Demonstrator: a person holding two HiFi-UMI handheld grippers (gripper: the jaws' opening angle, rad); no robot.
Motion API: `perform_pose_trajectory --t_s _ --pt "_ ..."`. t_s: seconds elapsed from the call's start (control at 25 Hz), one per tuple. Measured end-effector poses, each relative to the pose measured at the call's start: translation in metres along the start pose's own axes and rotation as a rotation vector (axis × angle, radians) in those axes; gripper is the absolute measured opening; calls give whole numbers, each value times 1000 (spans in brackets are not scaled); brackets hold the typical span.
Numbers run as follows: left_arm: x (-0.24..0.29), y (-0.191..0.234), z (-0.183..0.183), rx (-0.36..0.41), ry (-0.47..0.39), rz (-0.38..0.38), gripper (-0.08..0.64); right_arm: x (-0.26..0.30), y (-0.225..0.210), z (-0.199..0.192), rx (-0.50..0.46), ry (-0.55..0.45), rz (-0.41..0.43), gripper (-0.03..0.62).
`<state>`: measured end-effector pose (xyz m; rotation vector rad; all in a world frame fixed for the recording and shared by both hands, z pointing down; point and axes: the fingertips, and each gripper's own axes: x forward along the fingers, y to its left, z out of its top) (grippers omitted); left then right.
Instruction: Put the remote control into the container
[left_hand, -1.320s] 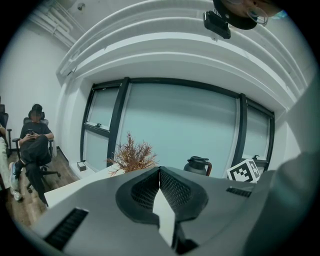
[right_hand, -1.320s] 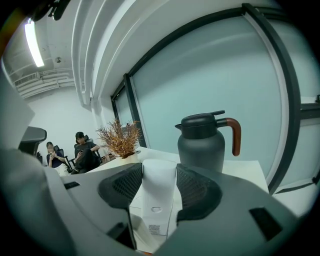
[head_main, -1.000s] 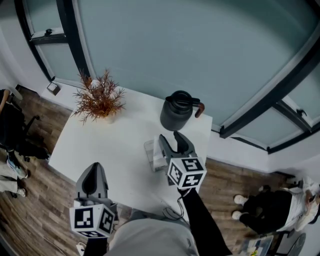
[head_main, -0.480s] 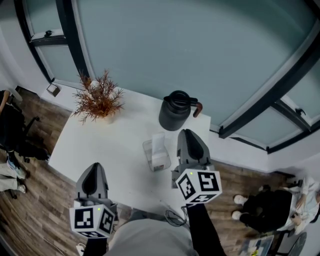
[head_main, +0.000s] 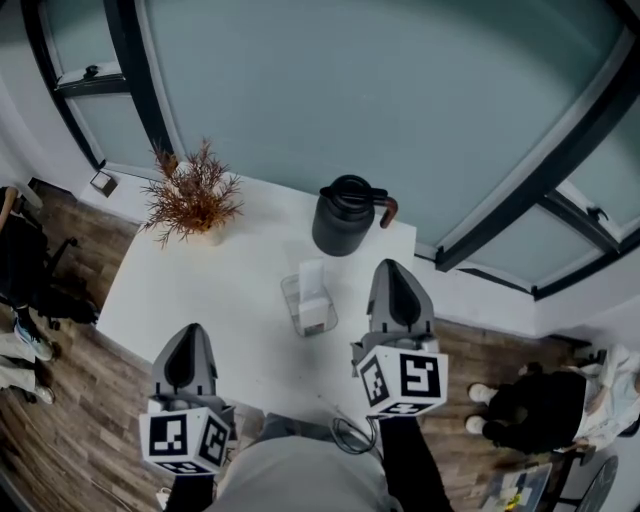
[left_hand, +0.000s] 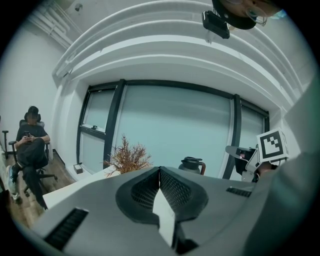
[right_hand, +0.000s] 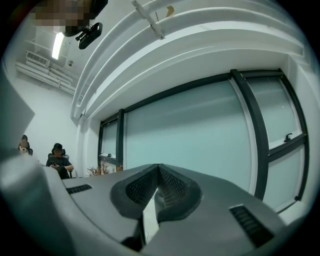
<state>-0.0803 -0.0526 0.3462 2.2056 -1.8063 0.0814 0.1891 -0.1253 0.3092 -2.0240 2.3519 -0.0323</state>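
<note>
Now | remote control (head_main: 313, 282) in container (head_main: 293, 306) | left tool (head_main: 187, 331) closed, empty | right tool (head_main: 392, 266) just closed, empty

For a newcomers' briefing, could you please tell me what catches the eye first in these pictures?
The bottom is filled by the left hand-held gripper and the right hand-held gripper, both shut and empty, the right just closed. On the white table beyond, a white remote stands in a clear container mid-table, with a black jug beyond it and a dried plant at the far left.
</note>
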Motion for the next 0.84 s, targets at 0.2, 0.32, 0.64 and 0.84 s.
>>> perform_pose_trajectory --t_s 0.2,0.32,0.64,0.84 --pt "-2 -4 1 7 -2 -8 9 -5 1 0 -12 -3 2 3" --pt "-3 -6 1 13 -3 -14 9 -7 1 1 -15 -4 2 3" --pt "-4 -13 2 19 -3 -29 9 -14 -2 -1 -9 3 -10 3" --pt "-2 -17 2 19 0 -36 9 -16 -6 -3 -9 9 -17 3"
